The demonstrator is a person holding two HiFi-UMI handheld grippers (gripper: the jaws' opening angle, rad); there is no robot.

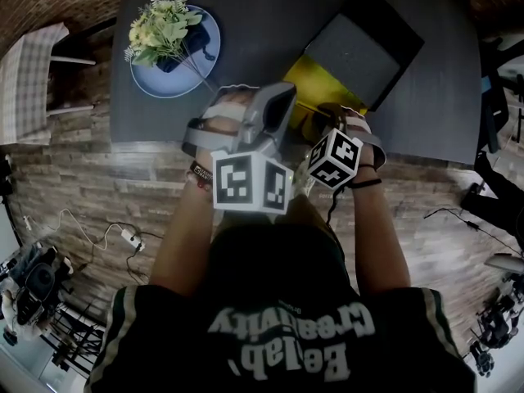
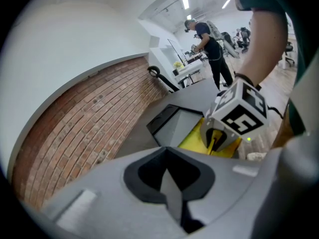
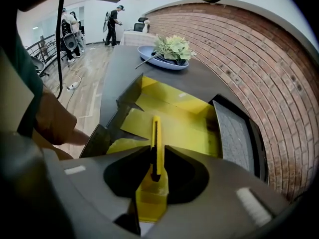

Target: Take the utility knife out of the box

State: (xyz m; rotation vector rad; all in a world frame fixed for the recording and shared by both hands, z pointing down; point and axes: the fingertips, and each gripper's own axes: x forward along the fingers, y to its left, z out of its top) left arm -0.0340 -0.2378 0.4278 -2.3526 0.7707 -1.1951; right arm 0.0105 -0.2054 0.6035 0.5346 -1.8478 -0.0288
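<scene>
Dark tabletop (image 1: 270,23) fills the upper head view, its near edge running straight across just beneath both grippers, with wood floor below and a brick wall (image 3: 249,49) along the far side. The box (image 3: 189,131) sits right at that near edge, open, its yellow floor bare; dark flaps (image 3: 124,101) stand up on the side toward the floor, and the grey-lined lid (image 3: 234,133) lies against the side toward the brick.

The right gripper (image 3: 155,153) points steeply down over the box, its jaws closed on the yellow utility knife (image 3: 155,128). The knife runs lengthwise between the pads, and its front end reaches out over the yellow floor. Whether that end touches the floor I cannot tell. Open yellow space lies on both sides of the knife, with the flaps to one side and the lid's rim to the other (neither touches the knife).

The left gripper (image 2: 169,156) hangs beside the right one, just off the box's corner, jaws together with nothing between them.

A blue plate (image 1: 147,84) carrying a sprig of plant (image 1: 164,27) stands well apart from the box toward the table's left end, and bare dark surface lies between them. A chair (image 1: 33,64) stands past that end, and cables (image 1: 106,236) lie on the floor.
</scene>
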